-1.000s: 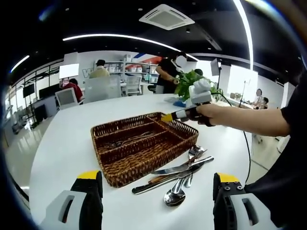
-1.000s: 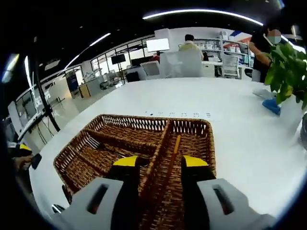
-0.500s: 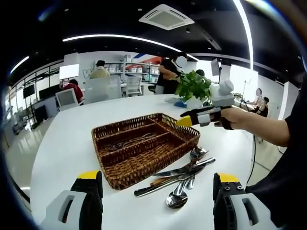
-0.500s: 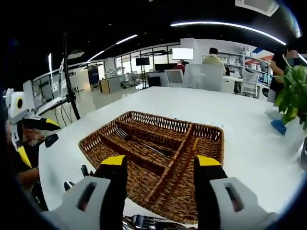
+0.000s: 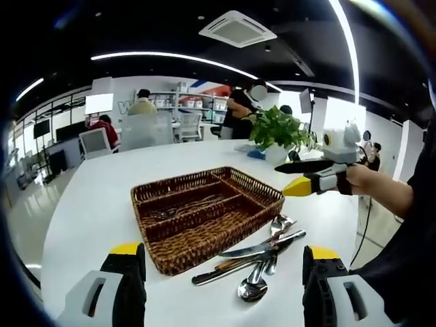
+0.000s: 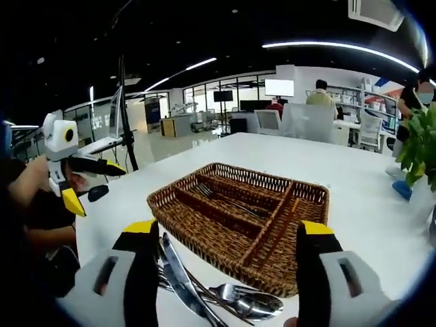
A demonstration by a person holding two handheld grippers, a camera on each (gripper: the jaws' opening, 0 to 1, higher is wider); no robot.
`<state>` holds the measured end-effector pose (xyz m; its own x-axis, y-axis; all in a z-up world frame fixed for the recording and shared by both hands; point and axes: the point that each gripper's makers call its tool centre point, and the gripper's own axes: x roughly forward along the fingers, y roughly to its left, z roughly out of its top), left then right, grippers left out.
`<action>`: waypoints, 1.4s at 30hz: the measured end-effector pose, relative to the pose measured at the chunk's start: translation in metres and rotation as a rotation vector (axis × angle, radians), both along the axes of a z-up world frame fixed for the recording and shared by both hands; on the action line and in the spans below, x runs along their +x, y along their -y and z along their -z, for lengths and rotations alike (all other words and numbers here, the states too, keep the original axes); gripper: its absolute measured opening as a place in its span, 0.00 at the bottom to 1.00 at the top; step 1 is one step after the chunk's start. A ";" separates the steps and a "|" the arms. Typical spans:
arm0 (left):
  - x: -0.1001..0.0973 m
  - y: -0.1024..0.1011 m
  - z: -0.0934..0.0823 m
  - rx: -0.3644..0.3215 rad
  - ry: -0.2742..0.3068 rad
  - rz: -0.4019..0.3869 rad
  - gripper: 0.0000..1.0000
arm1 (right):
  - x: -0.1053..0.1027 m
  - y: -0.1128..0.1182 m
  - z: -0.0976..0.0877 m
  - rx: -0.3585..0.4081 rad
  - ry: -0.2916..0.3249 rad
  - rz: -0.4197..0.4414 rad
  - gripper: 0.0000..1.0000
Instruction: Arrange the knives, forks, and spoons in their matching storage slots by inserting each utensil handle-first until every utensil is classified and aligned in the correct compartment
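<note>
Your right gripper (image 6: 221, 238) has drawn back from over the brown woven wicker cutlery basket (image 5: 204, 211) and now hangs, jaws spread and empty, above the loose pile of steel knives, forks and spoons (image 5: 259, 255) on the white table (image 5: 88, 211) beside it. Your left gripper (image 5: 221, 255) hovers likewise wide and empty. A fork (image 6: 228, 199) already lies in one long compartment.

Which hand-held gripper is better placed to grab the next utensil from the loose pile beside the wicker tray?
Right, probably. The right hand-held gripper is open with the loose metal cutlery pile lying between its jaws, just short of the brown wicker tray. The left hand-held gripper, also open, looks farther back from the pile.
</note>
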<state>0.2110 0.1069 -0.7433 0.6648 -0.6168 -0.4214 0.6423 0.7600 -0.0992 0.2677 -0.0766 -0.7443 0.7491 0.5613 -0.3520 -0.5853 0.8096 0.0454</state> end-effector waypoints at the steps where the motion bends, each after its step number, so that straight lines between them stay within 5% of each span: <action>1: 0.000 0.000 0.000 -0.002 0.001 0.000 1.00 | -0.002 0.001 0.001 -0.004 -0.002 -0.001 0.86; 9: -0.001 0.007 -0.001 -0.031 0.000 0.013 1.00 | -0.025 0.009 0.010 0.009 -0.029 -0.016 1.00; 42: -0.005 0.012 0.002 0.008 0.017 0.092 0.97 | -0.058 0.019 0.008 -0.027 -0.029 -0.063 0.99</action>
<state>0.2059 0.0945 -0.7453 0.6125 -0.6723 -0.4158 0.7110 0.6984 -0.0820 0.2097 -0.0952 -0.7523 0.7019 0.5969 -0.3887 -0.6339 0.7723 0.0412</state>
